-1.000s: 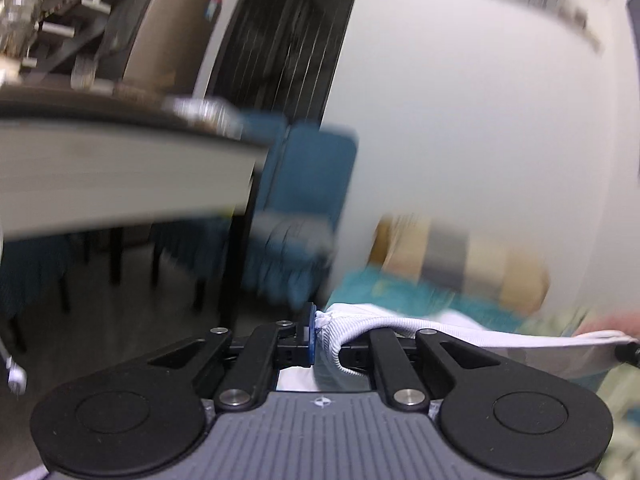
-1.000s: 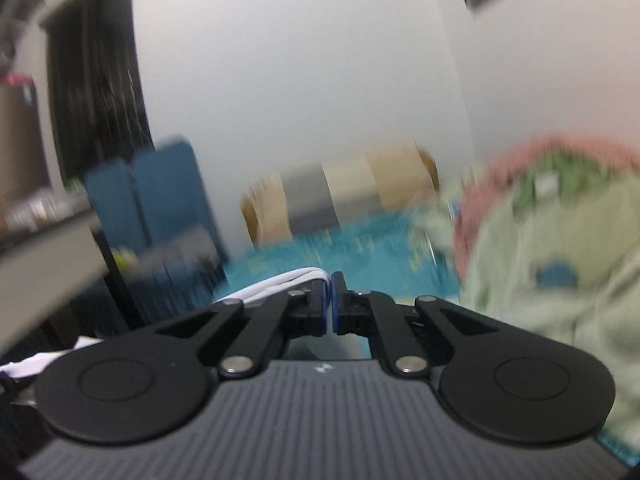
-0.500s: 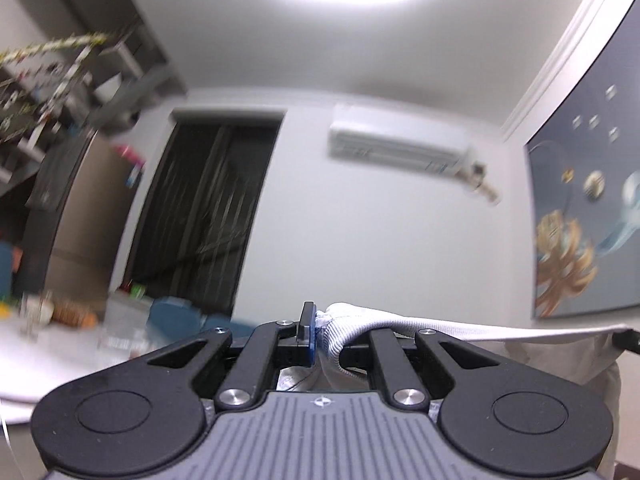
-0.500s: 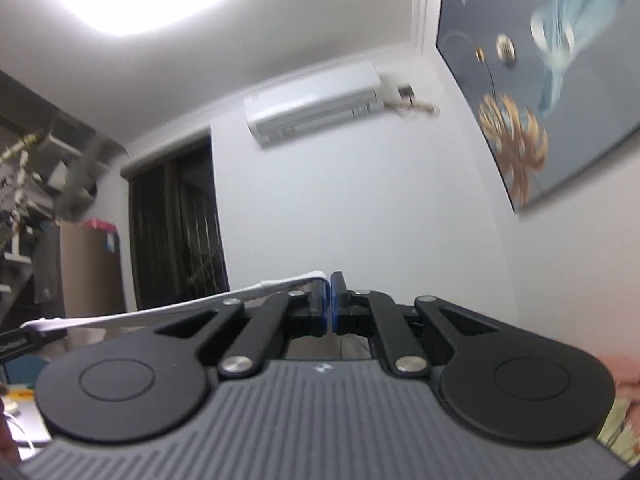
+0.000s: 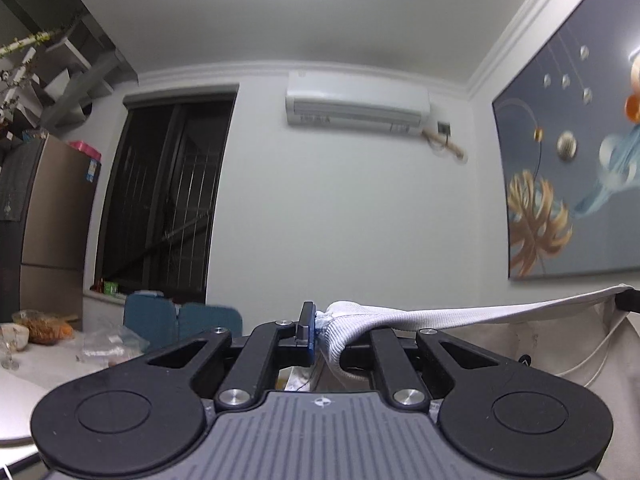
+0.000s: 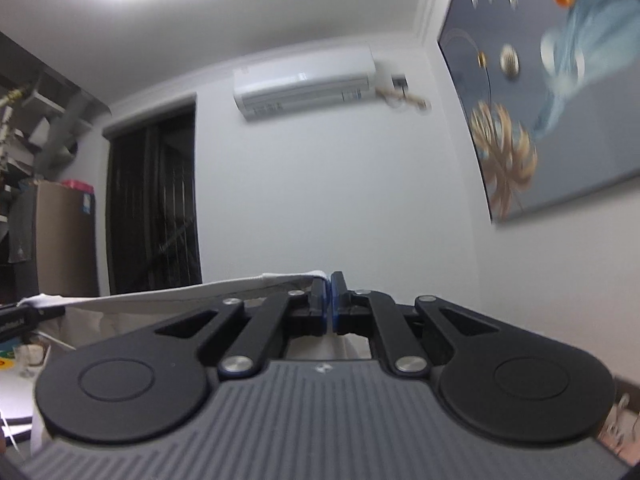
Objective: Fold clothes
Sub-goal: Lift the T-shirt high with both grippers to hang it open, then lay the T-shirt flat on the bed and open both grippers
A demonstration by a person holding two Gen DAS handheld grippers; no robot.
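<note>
White ribbed cloth, held up taut between two grippers.

The garment hangs in the air with its ribbed hem stretched in a band from the left gripper, which pinches one bunched corner, to the right gripper, whose blue pads are pressed together on the other corner; the rest drapes below. This looks like the lift-and-spread step before a fold, so the next move likely calls for lowering it flat with both corners kept level. Behind are a wall air conditioner, a dark barred window, a painting and a cluttered table. No writing is legible.
</note>
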